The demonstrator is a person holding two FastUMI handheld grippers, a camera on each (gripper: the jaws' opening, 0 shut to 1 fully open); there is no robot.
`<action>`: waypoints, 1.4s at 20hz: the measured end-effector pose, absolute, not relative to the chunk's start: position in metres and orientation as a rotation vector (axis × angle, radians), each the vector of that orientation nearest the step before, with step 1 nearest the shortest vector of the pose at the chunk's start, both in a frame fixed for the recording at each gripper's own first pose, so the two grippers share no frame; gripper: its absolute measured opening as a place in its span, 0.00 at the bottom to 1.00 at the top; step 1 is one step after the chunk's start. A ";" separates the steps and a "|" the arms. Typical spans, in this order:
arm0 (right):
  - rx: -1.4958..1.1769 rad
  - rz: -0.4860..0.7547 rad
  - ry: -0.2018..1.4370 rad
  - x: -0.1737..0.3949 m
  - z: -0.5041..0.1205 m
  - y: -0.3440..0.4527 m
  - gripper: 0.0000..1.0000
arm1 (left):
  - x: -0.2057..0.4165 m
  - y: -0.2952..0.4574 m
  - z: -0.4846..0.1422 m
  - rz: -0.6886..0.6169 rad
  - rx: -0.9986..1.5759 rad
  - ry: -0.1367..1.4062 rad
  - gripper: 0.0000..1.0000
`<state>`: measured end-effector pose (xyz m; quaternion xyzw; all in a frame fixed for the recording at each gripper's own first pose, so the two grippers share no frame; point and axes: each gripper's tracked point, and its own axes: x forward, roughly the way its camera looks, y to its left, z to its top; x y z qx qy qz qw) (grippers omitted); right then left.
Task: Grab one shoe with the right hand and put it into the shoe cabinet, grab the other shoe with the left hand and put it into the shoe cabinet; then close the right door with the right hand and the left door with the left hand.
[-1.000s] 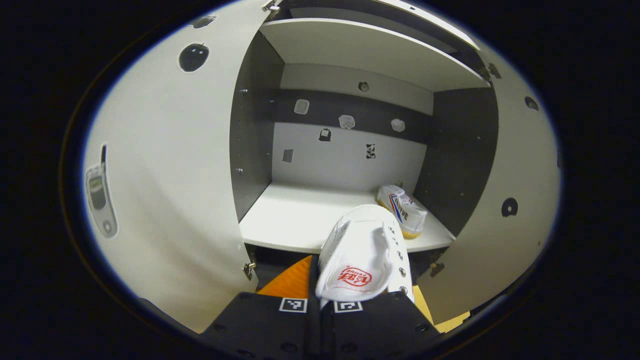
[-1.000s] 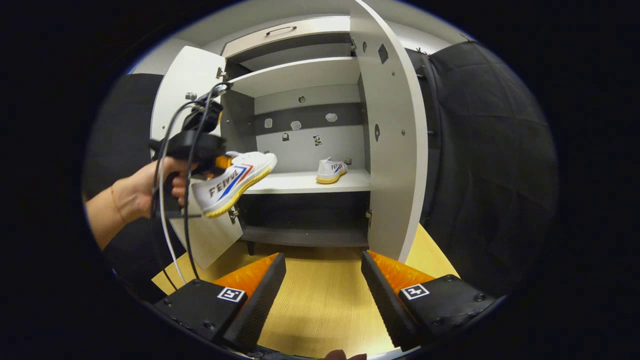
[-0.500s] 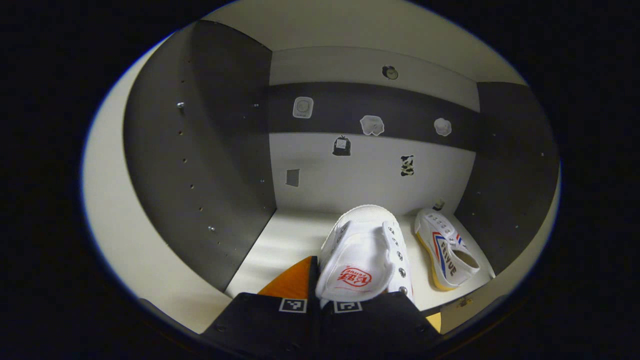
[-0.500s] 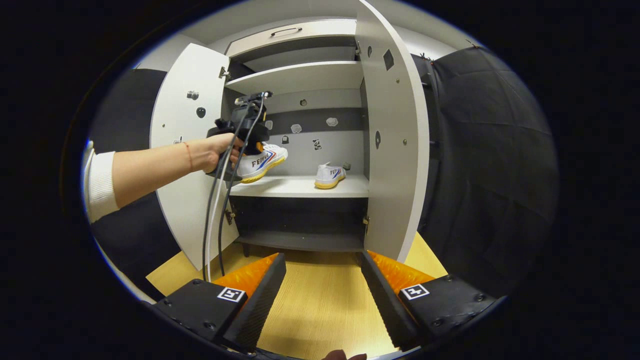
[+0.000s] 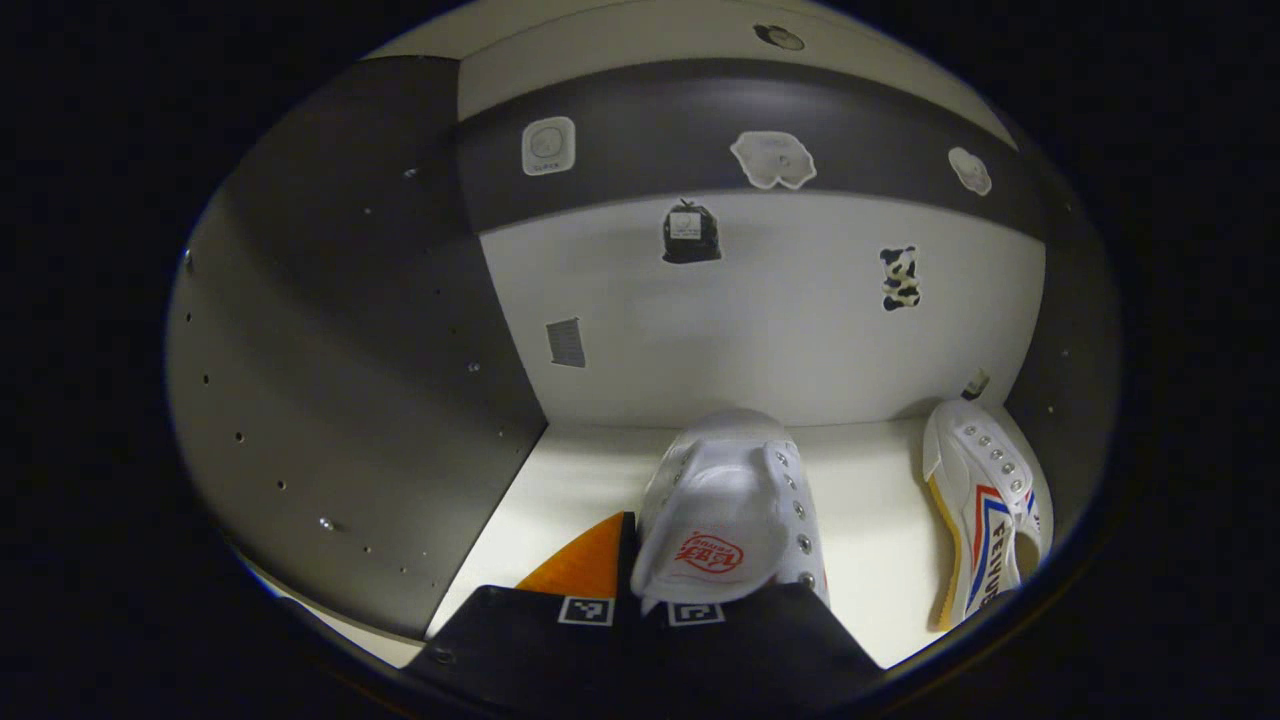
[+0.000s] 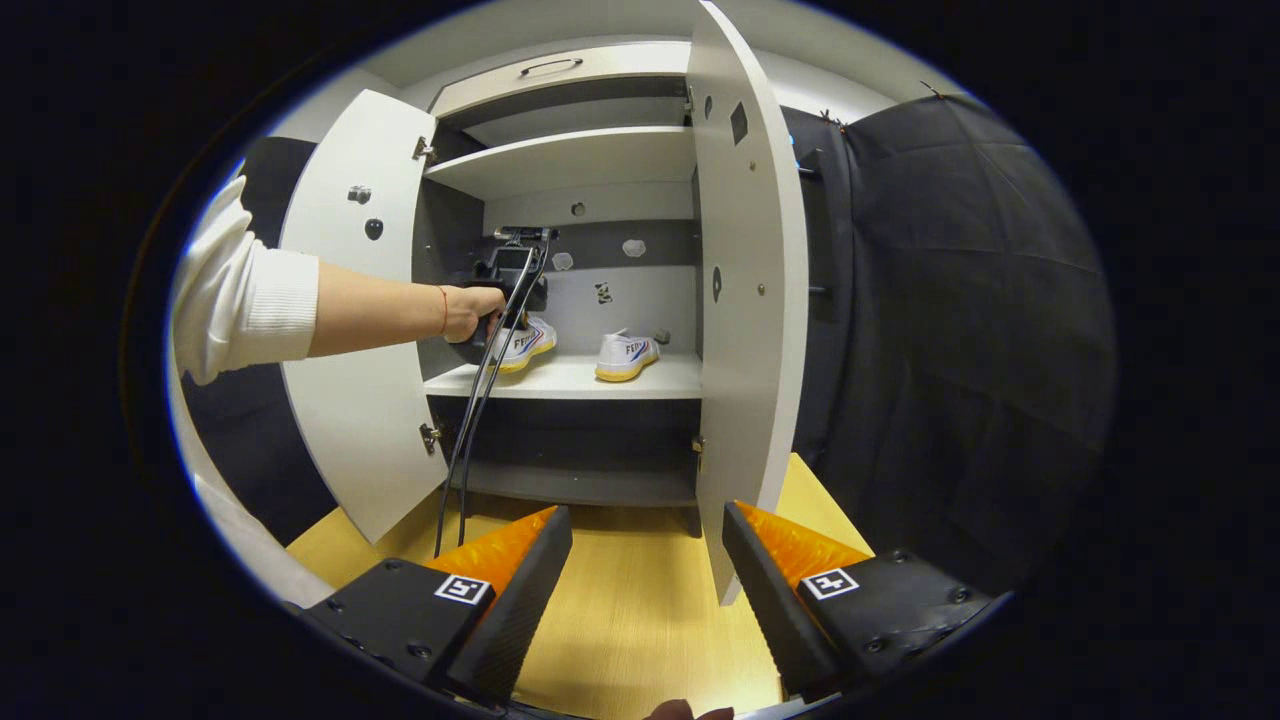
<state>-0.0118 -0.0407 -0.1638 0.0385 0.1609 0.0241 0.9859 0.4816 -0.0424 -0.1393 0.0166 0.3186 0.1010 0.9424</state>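
Low at the centre of the left gripper view, my left gripper (image 5: 640,605) pinches the held shoe (image 5: 728,525) by its heel collar, fingers nearly together on the cloth. The toe points up the frame toward the back wall (image 5: 760,310), over the shelf (image 5: 560,480). I cannot tell whether the sole touches the shelf yet.

At the lower right edge of that view lies the other shoe (image 5: 985,510), well apart from mine, tipped on its side.

From the right gripper view, my right gripper (image 6: 648,590) hangs with its fingers spread wide and nothing between them, at the bottom of the frame before the cabinet (image 6: 600,160). Both doors stand open: left door (image 6: 355,330), right door (image 6: 745,280).

I judge the shoe light and soft (canvas upper, rubber sole). The collar crushes under a pinch, so the grip is secure but floppy, and the toe may sag. The rubber sole should stay put once set down. 2 doors remain.
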 end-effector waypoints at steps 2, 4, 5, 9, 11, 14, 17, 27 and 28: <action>0.078 0.027 0.332 -0.014 -0.167 -0.049 0.97 | 0.489 -0.048 -0.148 0.201 0.041 0.667 0.05; 0.088 0.017 0.347 -0.019 -0.171 -0.056 0.97 | 0.493 -0.052 -0.156 0.203 0.033 0.683 0.05; 0.090 0.010 0.348 -0.021 -0.172 -0.060 0.97 | 0.493 -0.052 -0.159 0.213 0.037 0.696 0.05; 0.108 -0.008 0.351 -0.022 -0.174 -0.069 0.97 | 0.495 -0.054 -0.157 0.206 0.083 0.698 0.07; 0.117 -0.010 0.349 -0.023 -0.174 -0.070 0.97 | 0.491 -0.052 -0.156 0.206 0.097 0.708 0.07; 0.128 -0.009 0.342 -0.025 -0.173 -0.071 0.97 | 0.482 -0.051 -0.150 0.203 0.081 0.711 0.29; 0.152 -0.002 0.333 -0.026 -0.170 -0.069 0.97 | 0.471 -0.044 -0.138 0.210 0.132 0.680 0.57; 0.179 0.004 0.292 -0.036 -0.151 -0.083 0.97 | 0.412 -0.059 -0.071 0.145 0.110 0.441 0.86; 0.176 -0.001 0.281 -0.036 -0.144 -0.088 0.97 | 0.403 -0.063 -0.062 0.131 0.099 0.413 0.86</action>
